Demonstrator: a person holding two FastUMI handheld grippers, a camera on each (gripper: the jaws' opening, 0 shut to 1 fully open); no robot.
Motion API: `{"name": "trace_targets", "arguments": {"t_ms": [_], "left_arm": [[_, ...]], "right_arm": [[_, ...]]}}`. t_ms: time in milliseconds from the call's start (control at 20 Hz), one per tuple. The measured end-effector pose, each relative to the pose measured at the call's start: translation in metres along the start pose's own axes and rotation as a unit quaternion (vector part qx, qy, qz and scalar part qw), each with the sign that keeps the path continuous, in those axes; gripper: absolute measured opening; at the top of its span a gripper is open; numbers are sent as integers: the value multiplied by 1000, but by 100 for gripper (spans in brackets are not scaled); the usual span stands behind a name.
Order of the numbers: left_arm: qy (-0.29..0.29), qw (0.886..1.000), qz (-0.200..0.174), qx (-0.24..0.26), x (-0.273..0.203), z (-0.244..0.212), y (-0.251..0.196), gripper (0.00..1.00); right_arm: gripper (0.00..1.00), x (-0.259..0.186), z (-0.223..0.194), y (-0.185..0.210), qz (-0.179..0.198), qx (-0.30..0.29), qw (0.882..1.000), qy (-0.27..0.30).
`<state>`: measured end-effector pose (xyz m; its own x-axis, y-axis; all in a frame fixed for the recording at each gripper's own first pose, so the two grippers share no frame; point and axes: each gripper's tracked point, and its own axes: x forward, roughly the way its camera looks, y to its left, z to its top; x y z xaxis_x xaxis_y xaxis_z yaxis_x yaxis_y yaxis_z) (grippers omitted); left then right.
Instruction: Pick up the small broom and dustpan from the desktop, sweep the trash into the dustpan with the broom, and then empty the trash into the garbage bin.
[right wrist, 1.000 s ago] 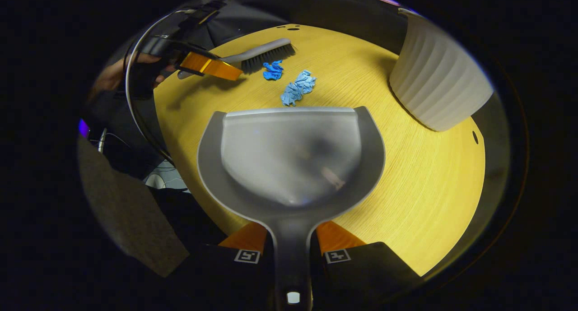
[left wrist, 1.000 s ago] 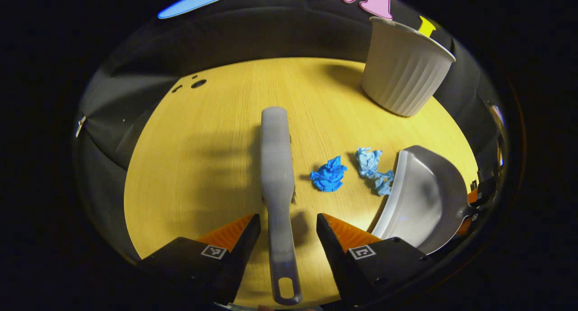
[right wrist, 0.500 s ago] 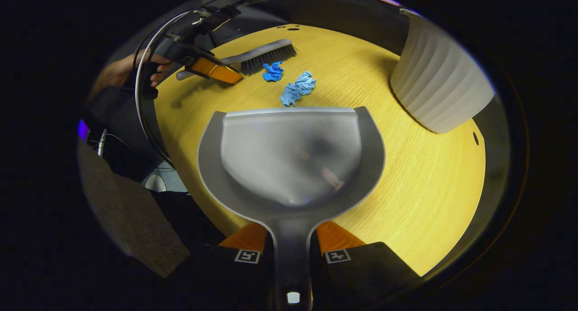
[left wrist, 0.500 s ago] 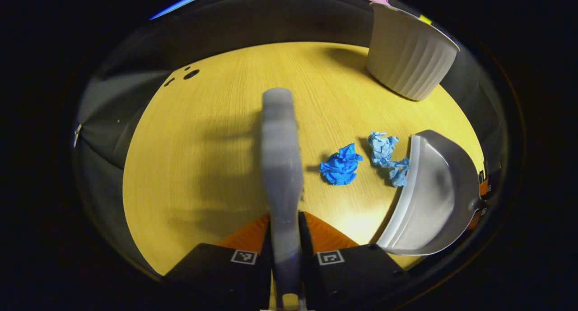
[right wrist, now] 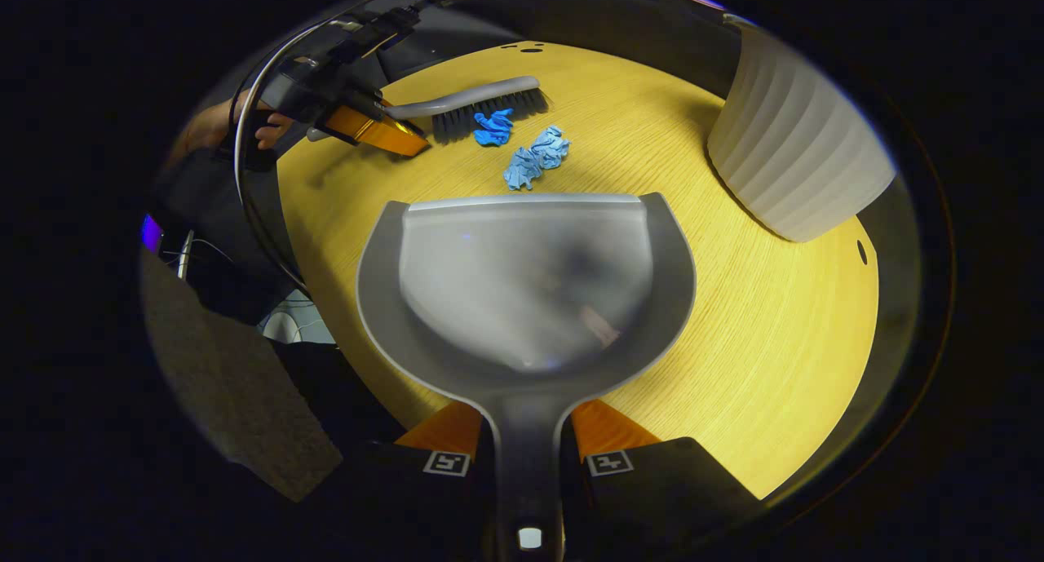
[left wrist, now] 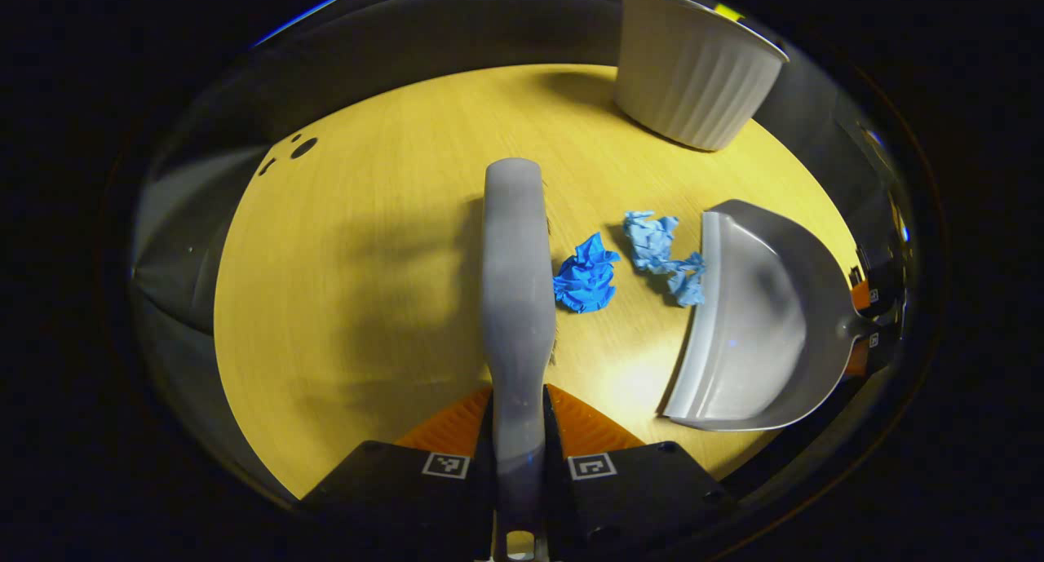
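Left claw (left wrist: 519, 431): clamped on the broom (left wrist: 515, 285) handle, one finger pressed to each side; a second ago the fingers stood wide apart around the handle, so the grasp is newly made

Right claw (right wrist: 528, 435): clamped on the dustpan (right wrist: 526, 281) handle, as it was a second ago; in the left gripper view the pan sits on the right of the surface (left wrist: 367, 285), its open lip turned toward the scraps

Broom: now carried rather than lying free; in the right gripper view its bristles (right wrist: 489, 109) stand just beside the dark blue scrap and the handle rises toward the far hand (right wrist: 269, 130); it has shifted a little closer to the paper over the last second

Dark blue scrap (left wrist: 584, 273): just right of the broom head, between broom and pan

Light blue scrap (left wrist: 662, 252): its near end at the dustpan's lip, touching or nearly so; I cannot tell which

Bin (left wrist: 689, 81): white, ribbed, upright at the far edge of the surface, well apart from the scraps; nothing tipped in yet

Meaning: pick-up looks finished for both tools; sweeping is the next step, a sideways stroke of the broom toward the waiting pan; the crumpled paper looks light and may roll past the lip if pushed fast
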<state>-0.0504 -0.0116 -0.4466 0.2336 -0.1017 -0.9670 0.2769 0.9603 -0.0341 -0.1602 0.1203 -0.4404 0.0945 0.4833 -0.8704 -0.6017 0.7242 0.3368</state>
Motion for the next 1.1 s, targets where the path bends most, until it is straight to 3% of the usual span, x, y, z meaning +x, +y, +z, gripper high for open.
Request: {"name": "trace_targets", "arguments": {"t_ms": [300,400,500,700,900,1100], "left_arm": [[-1,996,-61,68,0,0,-42,33],[-1,992,-82,96,-2,0,-55,29],[1,987,-99,126,-2,-4,-67,33],[-1,980,-133,150,-13,-7,-91,29],[-18,981,-156,113,-33,4,-100,33],[-61,986,-141,61,-49,26,-82,33]], "right_arm": [[37,7,6,1,-1,-6,1000,1],[37,10,7,-2,-2,-10,1000,1],[37,11,8,-4,-4,-16,1000,0],[37,11,6,-4,-3,-15,1000,-5],[37,13,8,-2,-10,8,1000,-17],[37,16,12,5,-24,44,998,-34]]}}
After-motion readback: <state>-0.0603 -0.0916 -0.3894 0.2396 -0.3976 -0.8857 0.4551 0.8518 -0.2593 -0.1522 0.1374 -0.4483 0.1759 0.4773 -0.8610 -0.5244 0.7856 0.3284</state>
